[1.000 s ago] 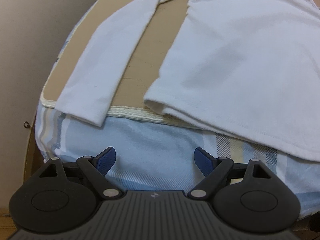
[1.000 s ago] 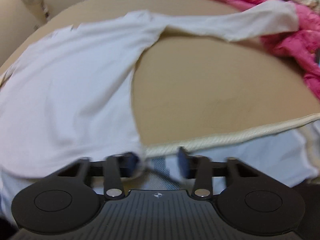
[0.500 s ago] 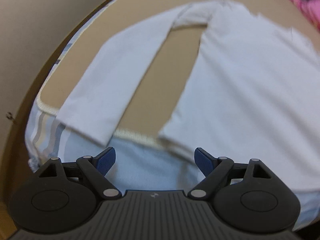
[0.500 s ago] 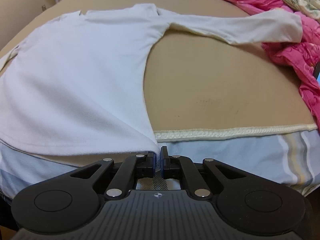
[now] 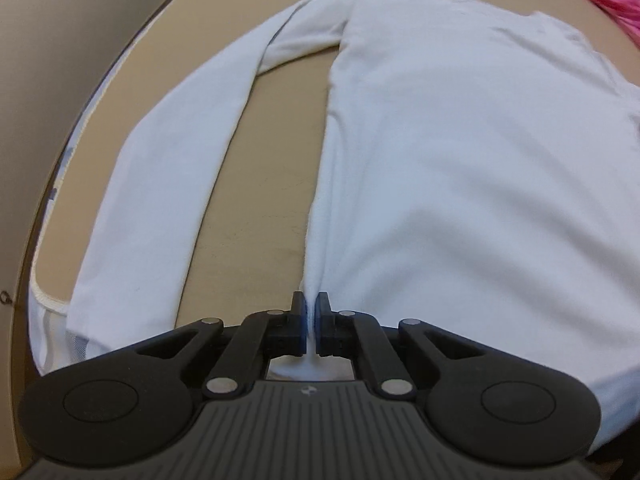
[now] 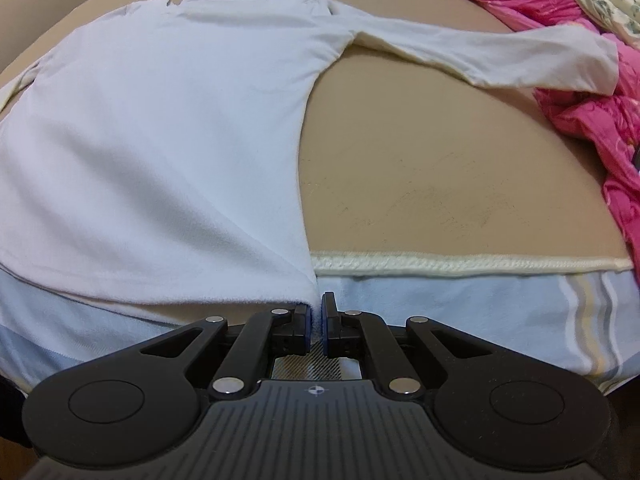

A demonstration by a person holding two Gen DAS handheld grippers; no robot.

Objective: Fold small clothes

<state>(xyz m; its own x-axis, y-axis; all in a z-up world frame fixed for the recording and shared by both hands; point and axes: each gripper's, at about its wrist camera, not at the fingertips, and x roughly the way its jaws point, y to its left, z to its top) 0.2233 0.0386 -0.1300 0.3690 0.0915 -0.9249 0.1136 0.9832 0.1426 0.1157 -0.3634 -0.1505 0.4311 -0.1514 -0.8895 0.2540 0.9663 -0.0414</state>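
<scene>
A white long-sleeved shirt lies flat on a tan mat, hem towards me; it also shows in the right wrist view. My left gripper is shut on the hem's left corner, with white cloth pinched between the fingers. My right gripper is shut on the hem's right corner. The left sleeve runs down beside the body. The right sleeve stretches out to the right, its cuff on pink bedding.
The tan mat has a cream edge over a light blue striped sheet. Pink bedding is piled at the right. A beige wall stands at the left.
My left gripper moved forward to the hem's left corner and closed on it. My right gripper closed on the right corner half a second ago and stays shut.
</scene>
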